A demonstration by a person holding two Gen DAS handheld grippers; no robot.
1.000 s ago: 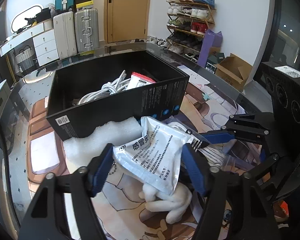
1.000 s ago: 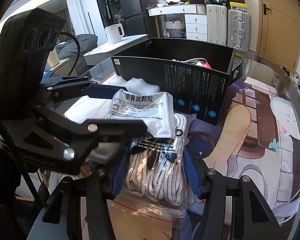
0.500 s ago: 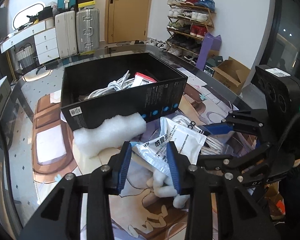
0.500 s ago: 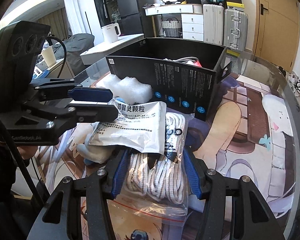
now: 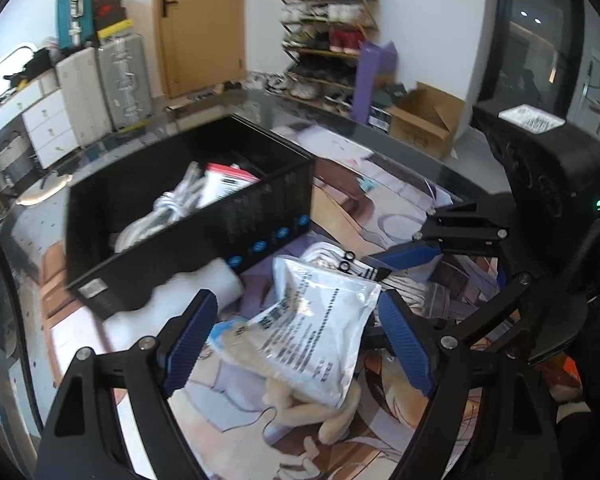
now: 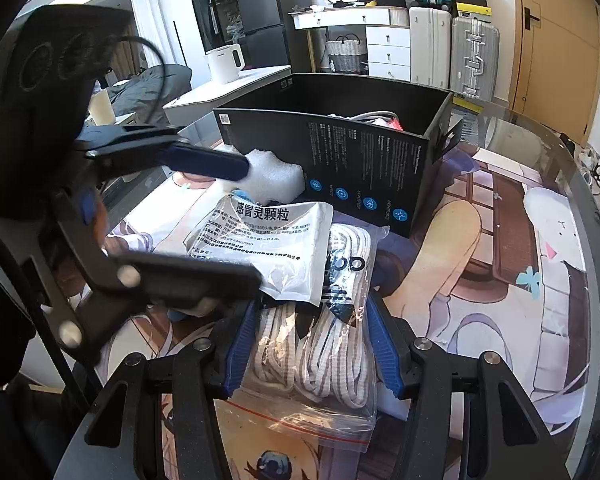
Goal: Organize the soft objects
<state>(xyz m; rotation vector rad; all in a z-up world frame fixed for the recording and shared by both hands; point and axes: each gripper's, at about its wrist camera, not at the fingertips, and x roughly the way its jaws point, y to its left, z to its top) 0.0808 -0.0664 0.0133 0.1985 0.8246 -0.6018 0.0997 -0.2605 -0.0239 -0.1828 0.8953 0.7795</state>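
A silver medicine pouch with Chinese print lies on a white plush toy, between the spread jaws of my left gripper, which is open and does not grip it. The pouch also shows in the right wrist view. My right gripper has its jaws on either side of a clear bag of white rope; whether they press it is unclear. A black box holds white cable and a red-topped packet. White foam lies against the box front.
The round glass table carries a printed anime mat. Suitcases, a white dresser and a shoe rack stand beyond the table. A cardboard box sits on the floor to the right.
My left gripper's jaws, narrow half a second ago, have spread wide around the silver pouch, and it has swung right. The right gripper has stayed over the rope bag.
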